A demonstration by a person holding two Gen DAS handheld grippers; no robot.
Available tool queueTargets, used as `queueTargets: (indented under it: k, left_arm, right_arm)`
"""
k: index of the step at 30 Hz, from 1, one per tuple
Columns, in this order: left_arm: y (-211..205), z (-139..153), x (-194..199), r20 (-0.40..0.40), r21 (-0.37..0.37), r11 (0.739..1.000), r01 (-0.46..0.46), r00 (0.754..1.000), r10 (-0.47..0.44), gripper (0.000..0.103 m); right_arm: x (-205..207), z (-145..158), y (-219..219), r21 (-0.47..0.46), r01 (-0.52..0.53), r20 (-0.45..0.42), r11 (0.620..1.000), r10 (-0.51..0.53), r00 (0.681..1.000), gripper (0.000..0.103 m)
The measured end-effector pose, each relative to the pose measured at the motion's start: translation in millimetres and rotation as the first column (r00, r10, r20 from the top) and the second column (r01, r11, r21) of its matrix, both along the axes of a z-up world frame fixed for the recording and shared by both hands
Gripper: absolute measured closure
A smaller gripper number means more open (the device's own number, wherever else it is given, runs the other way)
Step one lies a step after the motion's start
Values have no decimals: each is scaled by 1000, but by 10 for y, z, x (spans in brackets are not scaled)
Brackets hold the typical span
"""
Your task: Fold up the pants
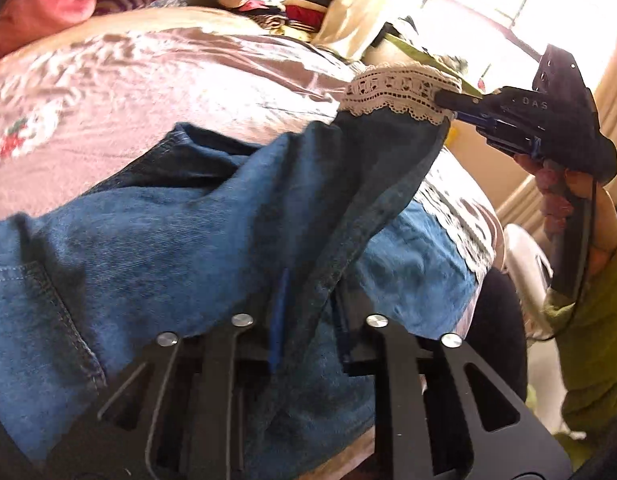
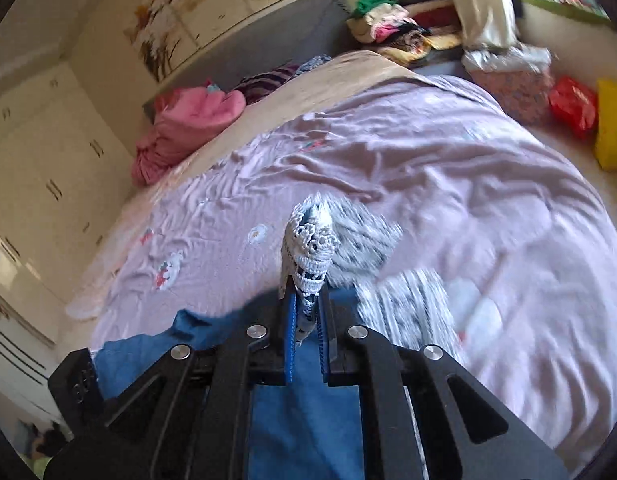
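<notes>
Blue denim pants [image 1: 188, 232] w/ white lace-trimmed cuffs lie across the wrinkled mauve bedspread [image 1: 168, 80]. Right gripper [image 2: 308, 312] is clamped tight on one lace cuff [image 2: 310, 248], holding it raised off the bed. Left gripper [image 1: 304, 320] has its fingers pinched together on a denim fold nr the waist.

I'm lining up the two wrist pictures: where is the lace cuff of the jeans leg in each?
Left wrist view: the lace cuff sits upper right, lifted above the jeans, pinched by the right gripper.
Right wrist view: the cuff is dead centre, sticking up between that gripper's blue pads.
Shared landmark: the pile of folded clothes beyond the bed.
</notes>
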State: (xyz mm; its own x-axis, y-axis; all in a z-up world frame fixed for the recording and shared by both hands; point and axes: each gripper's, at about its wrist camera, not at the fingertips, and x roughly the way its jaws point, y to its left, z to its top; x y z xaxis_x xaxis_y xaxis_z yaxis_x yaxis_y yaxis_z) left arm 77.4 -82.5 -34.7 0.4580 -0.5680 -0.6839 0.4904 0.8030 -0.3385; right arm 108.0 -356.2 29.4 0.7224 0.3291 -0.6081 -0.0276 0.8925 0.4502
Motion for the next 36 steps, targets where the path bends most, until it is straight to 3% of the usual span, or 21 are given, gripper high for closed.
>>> queueTargets:
  k: [8,14,22,26,28,30,36]
  left_arm:
    - [-58,158,-241,107,88,995,56,992,-65,102]
    - [-130,152,-488,152,185,977,105,979,-134,102]
    - [-205,-73,-576,99,243,960,136,981,-164,100]
    - [-205,-110,-585,90,247,959,136,983,-162,100]
    - [-202,-111,-591,93,248,959,136,982,-163,100]
    - [-207,-97,-612,97,249,959,136,982,-164,101]
    - [-262,-41,-752,119,280,943,177,969,-218,101]
  right_arm:
    - [-455,-233,-276,113,57,-50,992,-51,997,95]
    - [-798,-310,-387,117,58,-87,991,-48,995,95]
    - [-1089,-728,-517,159,80,-201,984,-47,978,90]
    - [-1129,-715,-597,187,91,-183,978,-56,981,78]
    - [-1120,-683,-622,175,89,-170,981,-59,984,78]
    - [-1118,-669,-622,147,81,-172,986,-55,984,91]
    - [-1185,-715,-688,114,72,-202,991,-47,978,91]
